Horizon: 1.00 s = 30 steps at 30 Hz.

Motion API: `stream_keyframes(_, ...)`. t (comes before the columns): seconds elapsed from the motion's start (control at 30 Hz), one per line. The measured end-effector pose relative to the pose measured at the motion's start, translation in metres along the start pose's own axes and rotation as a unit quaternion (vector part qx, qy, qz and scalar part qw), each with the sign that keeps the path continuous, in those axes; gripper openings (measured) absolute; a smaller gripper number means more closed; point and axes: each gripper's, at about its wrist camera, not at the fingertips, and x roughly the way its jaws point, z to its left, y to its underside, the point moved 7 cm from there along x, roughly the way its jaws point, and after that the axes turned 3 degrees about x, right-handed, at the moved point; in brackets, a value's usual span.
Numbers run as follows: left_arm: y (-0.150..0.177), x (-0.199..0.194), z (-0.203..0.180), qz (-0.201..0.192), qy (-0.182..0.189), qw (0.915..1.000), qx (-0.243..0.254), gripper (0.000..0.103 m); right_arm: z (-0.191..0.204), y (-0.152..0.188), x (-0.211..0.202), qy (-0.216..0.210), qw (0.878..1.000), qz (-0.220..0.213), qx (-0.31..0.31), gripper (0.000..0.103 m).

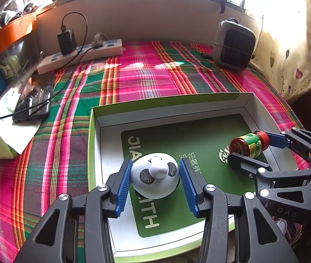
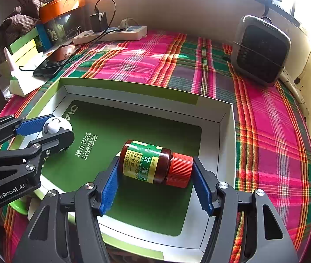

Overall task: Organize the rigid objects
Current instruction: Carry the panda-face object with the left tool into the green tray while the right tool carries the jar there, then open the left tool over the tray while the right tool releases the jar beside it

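Sunlight from the window behind washes over a plaid cloth [image 1: 151, 74] of pink and green, and on it sits the shallow box [image 1: 94, 144] with green rim and white walls that I am filling. With my left gripper [image 1: 155, 180] I hold the white panda toy [image 1: 154, 175] just above or on the box floor, toward its seven o'clock corner; both blue pads [image 1: 123, 186] press its rounded sides, so the jaws sit at a middling width set by the toy itself. My right gripper [image 2: 155, 179] spans the brown medicine bottle [image 2: 153, 164] lengthwise, one pad at its base and the other against the red cap [image 2: 179, 169], jaws wide because the bottle lies on its side across them; contact looks firm at the cap, and at the base end I judge it touching too. The bottle rests toward the four o'clock part of the box, well apart from the toy. I take each thing by its widest stable faces so that neither rolls as I set it down, and I keep them at opposite sides so my two grippers do not foul each other. Apart from these two things the box shows only its green printed liner [image 2: 122, 131]. Outside it, a power strip [image 1: 78, 54] with a charger lies at eleven o'clock, a phone [image 1: 35, 100] at nine, and a small grey heater [image 1: 234, 43] at one. My judgement is that both pieces are at their places and releasing comes next.
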Motion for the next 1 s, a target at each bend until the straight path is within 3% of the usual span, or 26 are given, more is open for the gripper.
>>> stream_keyframes(0.47,0.002,-0.028,-0.001,-0.025,0.006,0.9996,-0.011,0.045,0.006,0.001,-0.019,-0.005,1.0,-0.024,0.008,0.063)
stream_keyframes(1.0,0.027,-0.085,0.005,-0.068,0.011,0.9971,-0.033,0.049,0.002,0.02,-0.081,-0.013,0.996,-0.082,0.043,0.063)
